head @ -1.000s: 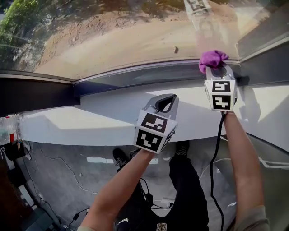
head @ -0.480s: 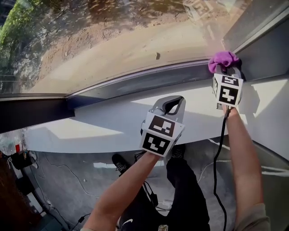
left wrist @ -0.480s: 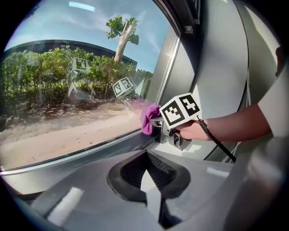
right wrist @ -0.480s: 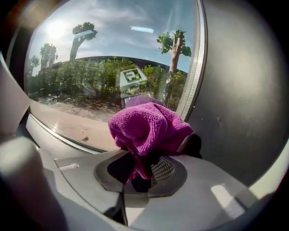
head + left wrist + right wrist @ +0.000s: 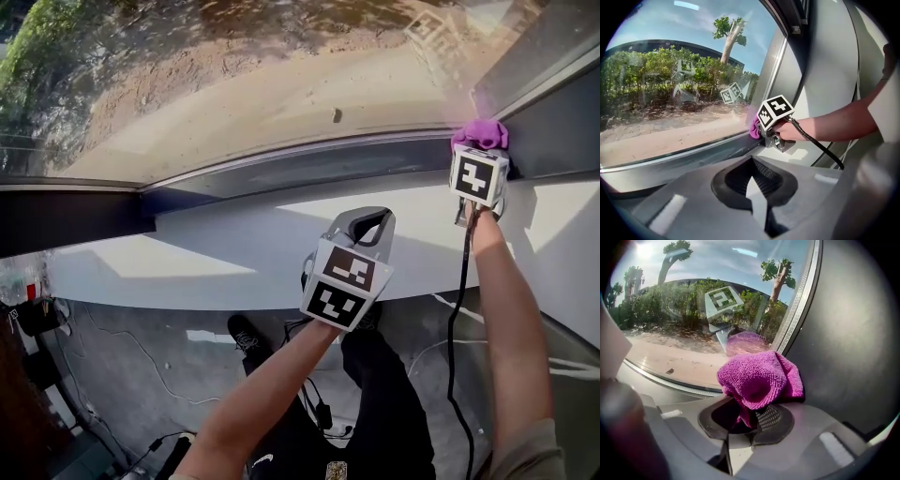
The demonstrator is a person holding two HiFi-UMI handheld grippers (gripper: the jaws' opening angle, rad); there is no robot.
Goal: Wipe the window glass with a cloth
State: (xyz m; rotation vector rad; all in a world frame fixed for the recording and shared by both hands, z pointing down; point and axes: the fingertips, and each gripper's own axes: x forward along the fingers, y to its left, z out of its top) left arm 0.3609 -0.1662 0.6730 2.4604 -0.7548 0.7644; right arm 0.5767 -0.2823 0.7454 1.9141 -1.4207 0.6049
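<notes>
A bunched purple cloth (image 5: 759,378) is clamped in my right gripper (image 5: 747,420), whose jaws are shut on its lower fold. In the head view the purple cloth (image 5: 481,134) presses at the bottom right corner of the window glass (image 5: 244,75), beside the grey frame, with my right gripper (image 5: 478,155) just below it. From the left gripper view, the purple cloth (image 5: 754,126) touches the window glass (image 5: 670,93) at the corner. My left gripper (image 5: 367,223) hovers over the white sill, jaws shut and holding nothing; it is apart from the glass.
A white sill (image 5: 234,253) runs below the dark lower window frame (image 5: 309,164). A grey vertical frame post (image 5: 848,333) stands right of the pane. A black cable (image 5: 457,309) hangs from the right gripper. The person's shoes and floor cables lie below.
My right gripper carried the cloth rightward along the bottom of the glass into the corner by the frame. The left gripper drifted slightly right and down.
</notes>
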